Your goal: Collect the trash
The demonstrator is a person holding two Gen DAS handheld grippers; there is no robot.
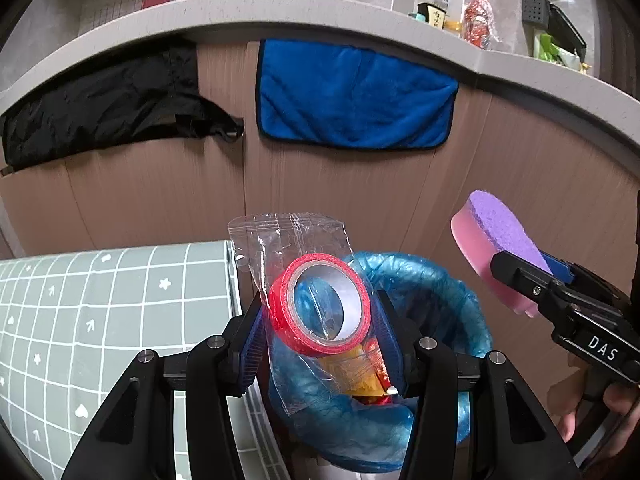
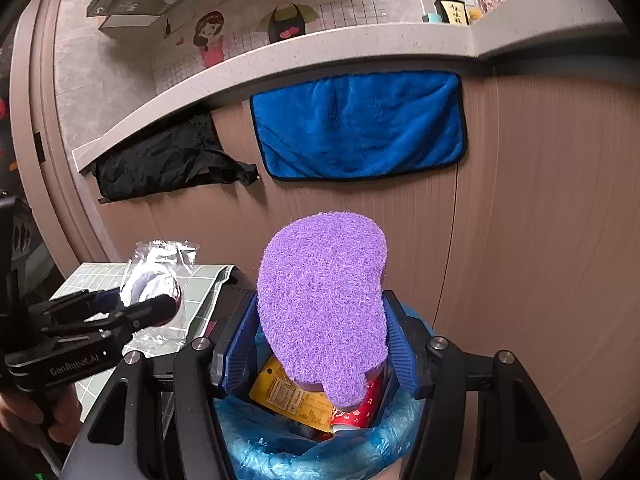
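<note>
The left gripper (image 1: 320,320) clamps a red tape roll (image 1: 318,306) inside a clear bag (image 1: 280,240), light and slippery, above the blue-lined bin (image 1: 440,292). The right gripper (image 2: 320,336) squeezes a purple sponge (image 2: 320,300), soft and light, over the same bin. A checked mat (image 1: 100,320) lies beside the bin's left rim; nothing blocks the opening.

Plastics, foam and plush cloth

Glossy red tape roll (image 1: 319,304) in crinkled clear plastic bag (image 1: 288,240); rough purple sponge (image 2: 324,308); shiny blue bin liner (image 1: 436,292); fluffy blue towel (image 1: 356,96); speckled matt surface (image 1: 280,8).
</note>
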